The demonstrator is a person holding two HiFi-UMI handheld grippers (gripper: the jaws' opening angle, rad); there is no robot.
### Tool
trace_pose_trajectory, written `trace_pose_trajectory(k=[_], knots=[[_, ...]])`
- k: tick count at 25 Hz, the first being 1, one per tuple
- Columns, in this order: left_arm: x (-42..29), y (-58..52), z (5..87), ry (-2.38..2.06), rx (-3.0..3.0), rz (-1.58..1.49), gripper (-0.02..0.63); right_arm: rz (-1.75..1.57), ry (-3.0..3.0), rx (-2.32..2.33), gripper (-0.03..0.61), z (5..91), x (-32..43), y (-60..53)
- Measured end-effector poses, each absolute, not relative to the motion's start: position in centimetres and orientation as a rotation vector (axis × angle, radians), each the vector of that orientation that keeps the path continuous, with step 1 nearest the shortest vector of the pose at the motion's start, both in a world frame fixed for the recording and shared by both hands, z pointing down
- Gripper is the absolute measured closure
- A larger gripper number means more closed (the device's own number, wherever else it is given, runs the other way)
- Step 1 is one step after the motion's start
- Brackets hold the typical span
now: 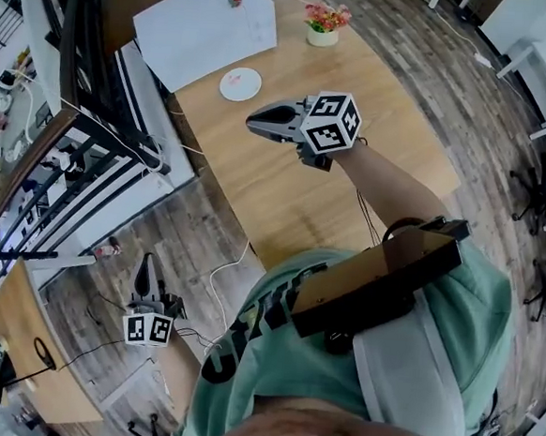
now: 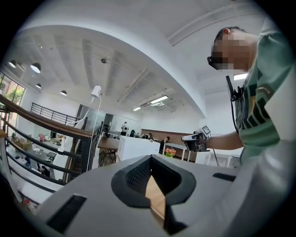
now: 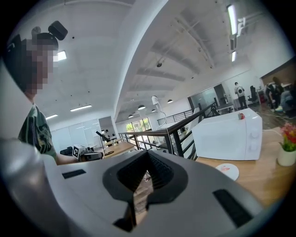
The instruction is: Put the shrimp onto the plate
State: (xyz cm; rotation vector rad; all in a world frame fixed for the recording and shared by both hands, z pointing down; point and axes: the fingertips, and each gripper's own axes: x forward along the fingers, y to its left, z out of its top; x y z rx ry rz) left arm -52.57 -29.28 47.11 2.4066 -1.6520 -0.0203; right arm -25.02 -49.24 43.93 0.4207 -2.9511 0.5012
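Nearest, the left gripper (image 2: 150,158) was held low beside the person, off the table (image 1: 358,87), its jaws closed together with nothing between them. The right gripper (image 3: 148,153) was out over the wooden table on an outstretched arm, its jaws likewise pressed together and empty. Beyond its tips, apart from them, a small round white plate (image 1: 248,90) sat near the table's left edge. On the plate lay a small pale pink shape that appeared to be the shrimp (image 1: 236,78); it was too small and faint in every view for its outline or parts to be made out. Just behind the plate stood a white microwave (image 1: 208,29) with a tiny red thing (image 1: 235,2) on top, too small to identify. To its right was a pot of pink flowers (image 1: 324,26), cut off at the right gripper view's edge
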Motion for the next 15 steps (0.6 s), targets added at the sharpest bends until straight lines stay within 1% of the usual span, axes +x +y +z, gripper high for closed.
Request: trace_pose_trajectory(k=[4, 7, 11, 15], knots=[[-53.2, -27.2, 45.0, -1.636, 2.439, -0.06, 0.609, 0.497, -2.945, 0.485, 0.572, 41.9, -24.2, -46.9], [-51.9, -26.1, 43.7, -1.613, 2.449, -0.099, 0.608, 0.456, -2.955, 0.528, 0.572, 39.7, -21.9, -45.3], [-47.3, -25.4, 41.8, -1.561, 2.495, -0.114, 0.607, 0.418, -2.98, 0.603, 0.572, 37.8, -16.0, -43.1], [-40.1, -25.0, 38.8, -1.548, 2.581, -0.087, 0.609, 0.398, -3.006, 0.642, 0.572, 37.4, -8.2, -41.1]])
